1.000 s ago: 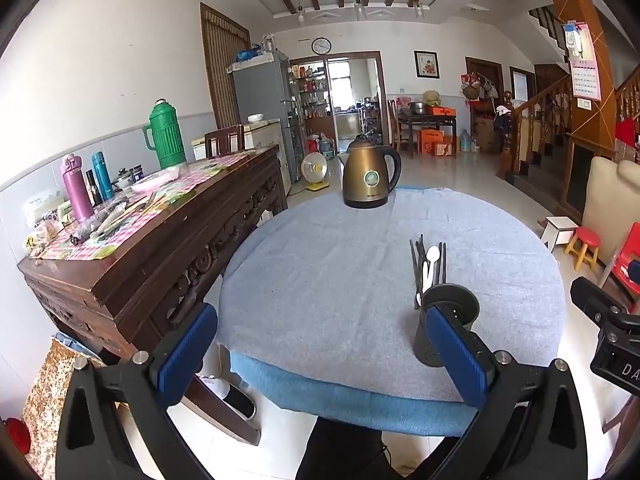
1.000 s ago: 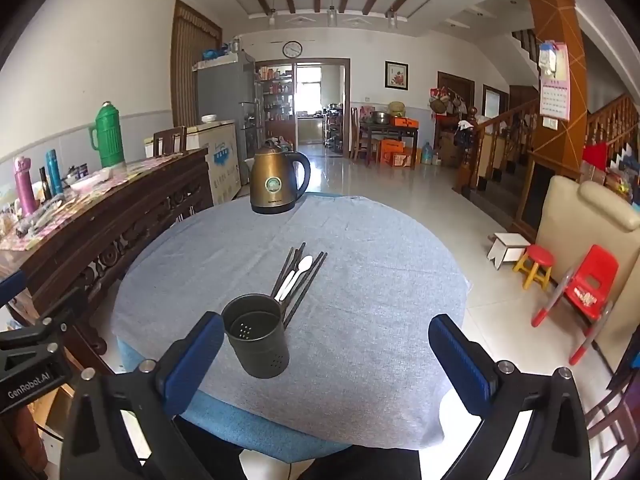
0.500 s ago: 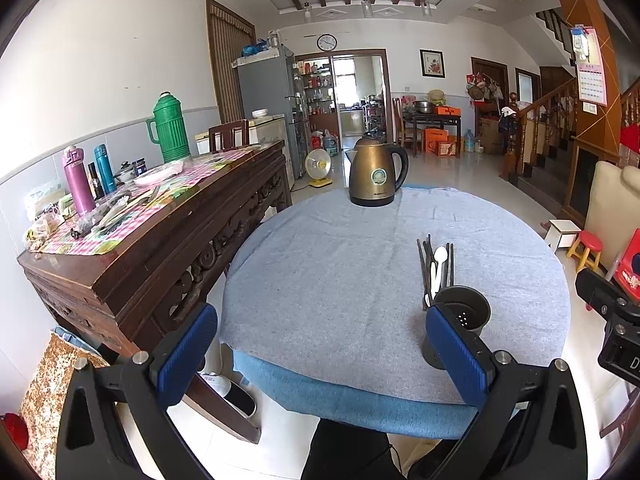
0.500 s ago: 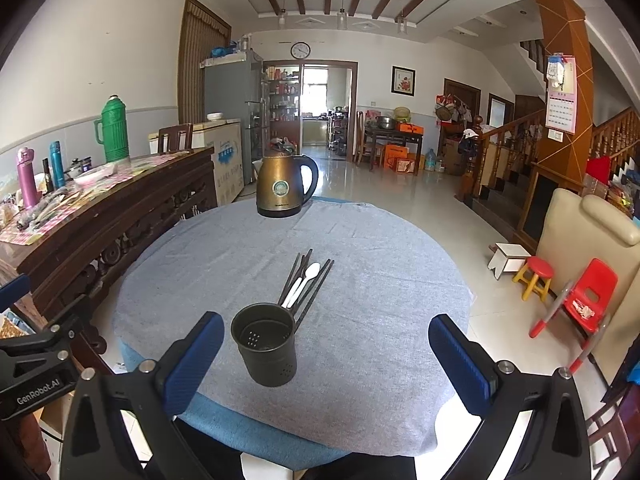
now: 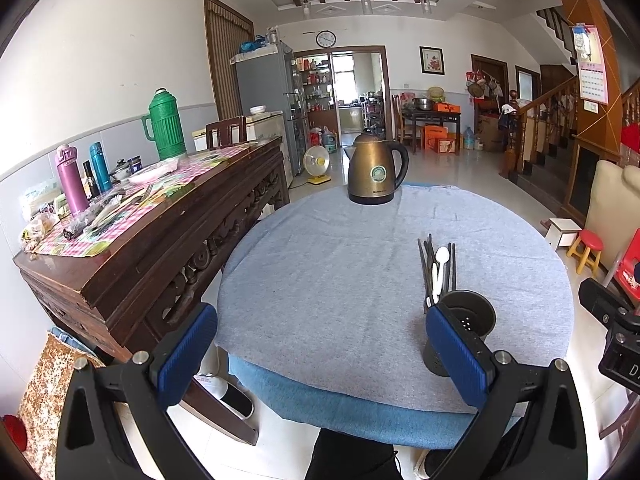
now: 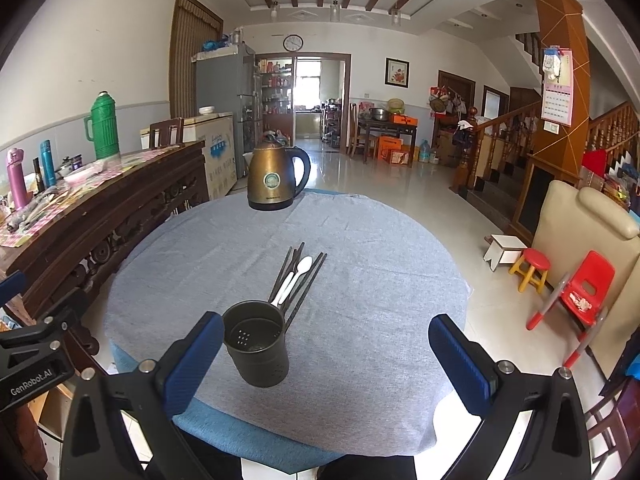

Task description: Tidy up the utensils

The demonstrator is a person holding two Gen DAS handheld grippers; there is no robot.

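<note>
Your left gripper (image 5: 320, 354) and right gripper (image 6: 326, 354) both spread wide, empty; "GenRobot.AI" on the left gripper's body, near the dark utensil cup (image 6: 256, 348).

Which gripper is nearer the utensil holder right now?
Hard to separate; slight edge left. The left gripper has the utensil holder right behind its right finger. The right gripper has it just inside its left finger. Both open, neither touching.

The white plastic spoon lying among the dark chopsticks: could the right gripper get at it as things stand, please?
Probably yes. The right gripper is open and empty, and the white plastic spoon lies exposed atop the dark chopsticks. The dark perforated utensil holder stands left of its line, covering only the handle's end.
</note>
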